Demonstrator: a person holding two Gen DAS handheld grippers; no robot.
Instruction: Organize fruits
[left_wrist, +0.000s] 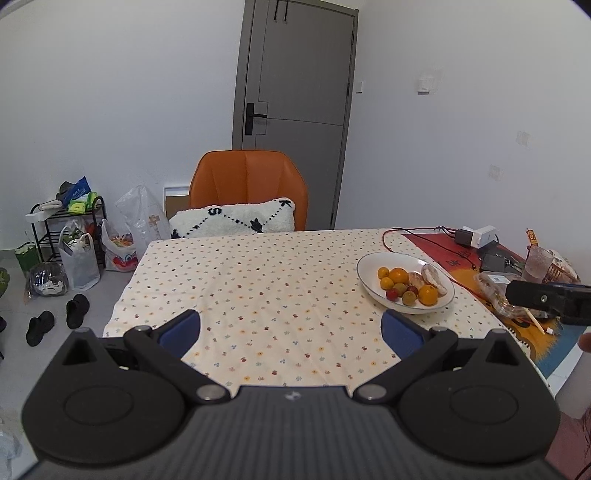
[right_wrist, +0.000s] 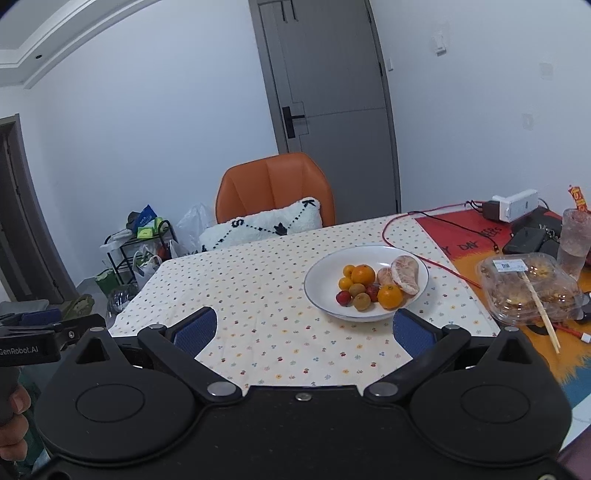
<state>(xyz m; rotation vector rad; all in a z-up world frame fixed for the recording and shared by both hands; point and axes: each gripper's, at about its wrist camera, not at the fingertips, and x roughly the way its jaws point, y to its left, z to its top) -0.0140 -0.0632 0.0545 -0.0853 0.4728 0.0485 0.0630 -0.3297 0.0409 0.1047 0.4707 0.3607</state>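
A white bowl (left_wrist: 369, 264) (right_wrist: 325, 269) stands on the dotted tablecloth, right of the table's middle. It holds oranges (right_wrist: 363, 274), small yellow and green fruits (right_wrist: 362, 301), red fruits (right_wrist: 343, 298) and peeled pomelo pieces (right_wrist: 406, 275). My left gripper (left_wrist: 291, 326) is open and empty above the near table edge, left of the bowl. My right gripper (right_wrist: 304, 330) is open and empty, just in front of the bowl. The right gripper's body also shows in the left wrist view (left_wrist: 546, 299), and the left gripper's body in the right wrist view (right_wrist: 40, 338).
A clear plastic food box (right_wrist: 524, 288) with chopsticks (right_wrist: 543, 314), a glass (right_wrist: 574, 240), a charger with a red cable (right_wrist: 436, 264) and dark devices lie at the table's right. An orange chair (left_wrist: 247, 184) with a pillow (left_wrist: 236, 218) stands behind. Bags, a rack and shoes are on the floor left.
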